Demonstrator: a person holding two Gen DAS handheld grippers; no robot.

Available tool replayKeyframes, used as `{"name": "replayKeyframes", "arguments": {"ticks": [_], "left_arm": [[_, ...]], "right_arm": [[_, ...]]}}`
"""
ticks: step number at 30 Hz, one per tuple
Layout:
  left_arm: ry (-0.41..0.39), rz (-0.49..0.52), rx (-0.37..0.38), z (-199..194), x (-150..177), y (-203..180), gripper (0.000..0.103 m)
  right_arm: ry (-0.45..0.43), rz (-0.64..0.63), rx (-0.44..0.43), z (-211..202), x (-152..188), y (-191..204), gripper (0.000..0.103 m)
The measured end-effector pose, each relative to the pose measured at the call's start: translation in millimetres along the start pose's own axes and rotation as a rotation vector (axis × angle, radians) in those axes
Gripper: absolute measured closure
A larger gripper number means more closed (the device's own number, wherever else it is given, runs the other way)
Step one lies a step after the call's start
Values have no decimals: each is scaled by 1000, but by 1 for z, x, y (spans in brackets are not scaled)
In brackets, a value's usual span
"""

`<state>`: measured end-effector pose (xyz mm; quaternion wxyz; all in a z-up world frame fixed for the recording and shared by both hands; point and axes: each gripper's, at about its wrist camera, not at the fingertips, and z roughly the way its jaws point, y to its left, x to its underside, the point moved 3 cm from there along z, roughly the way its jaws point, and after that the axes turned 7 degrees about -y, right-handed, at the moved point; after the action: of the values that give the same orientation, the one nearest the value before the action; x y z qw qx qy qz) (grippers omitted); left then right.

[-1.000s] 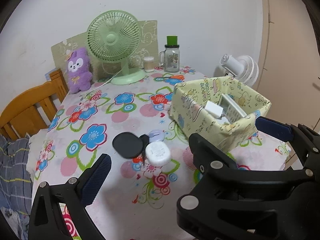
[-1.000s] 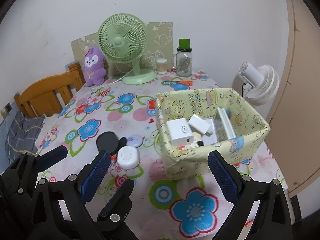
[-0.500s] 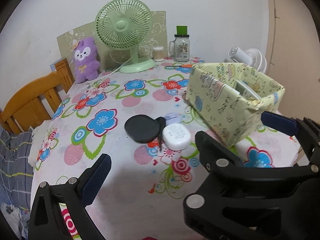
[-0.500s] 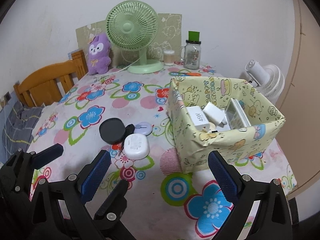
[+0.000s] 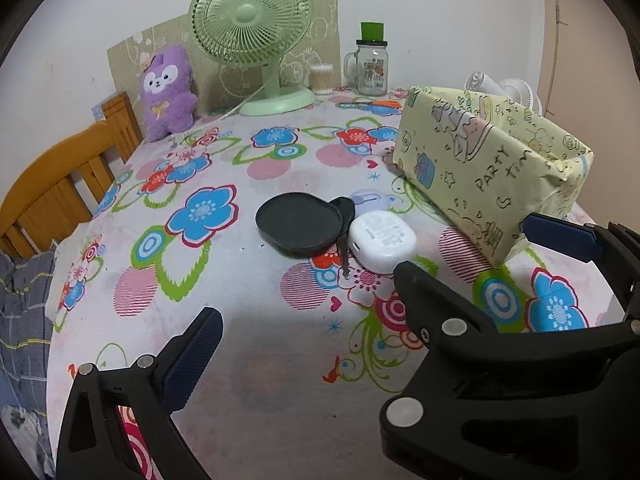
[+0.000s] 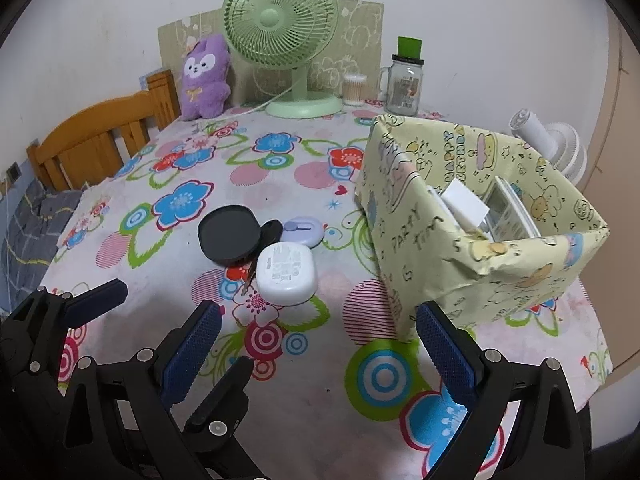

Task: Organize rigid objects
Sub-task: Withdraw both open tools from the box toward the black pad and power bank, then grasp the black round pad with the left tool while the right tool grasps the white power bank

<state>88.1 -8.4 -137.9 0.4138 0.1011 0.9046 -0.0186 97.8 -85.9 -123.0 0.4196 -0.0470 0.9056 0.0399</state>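
White case (image 6: 286, 271): lay mid-table, long axis running toward near edge, touching black round lid (image 6: 229, 239) and key (image 6: 256, 258); lilac disc (image 6: 302, 231) just behind. Right gripper (image 6: 316, 352): jaws wide, empty, case straight ahead between fingers; likely nearer tool. Left gripper (image 5: 304, 340): wide, empty, case ahead-right. Paper-covered box (image 6: 476, 264): toward right edge, near case, open top holding remote, white adapters. Bare tablecloth (image 6: 320, 380) between tongs and case; clear room. Fan (image 6: 280, 36), plush (image 6: 204, 78), jar (image 6: 405, 80) at far edge, well apart.

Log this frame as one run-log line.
left gripper: open, empty | right gripper: open, empty | white case, black disc, key, lilac case: on table | box: holds chargers, remote
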Motion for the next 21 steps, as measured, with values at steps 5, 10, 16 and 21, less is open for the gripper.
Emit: {"name": "replayKeyframes", "arguments": {"ticks": [5, 10, 16, 21], "left_arm": [[18, -9, 2, 7, 3, 6, 0], [34, -1, -9, 14, 5, 10, 0], [48, 4, -17, 23, 3, 16, 0], [65, 1, -21, 32, 0, 21, 0]], "right_arm": [[10, -9, -5, 9, 1, 5, 8], [31, -5, -13, 19, 2, 10, 16], [32, -2, 3, 30, 1, 12, 24], [41, -9, 8, 41, -4, 15, 28]]}}
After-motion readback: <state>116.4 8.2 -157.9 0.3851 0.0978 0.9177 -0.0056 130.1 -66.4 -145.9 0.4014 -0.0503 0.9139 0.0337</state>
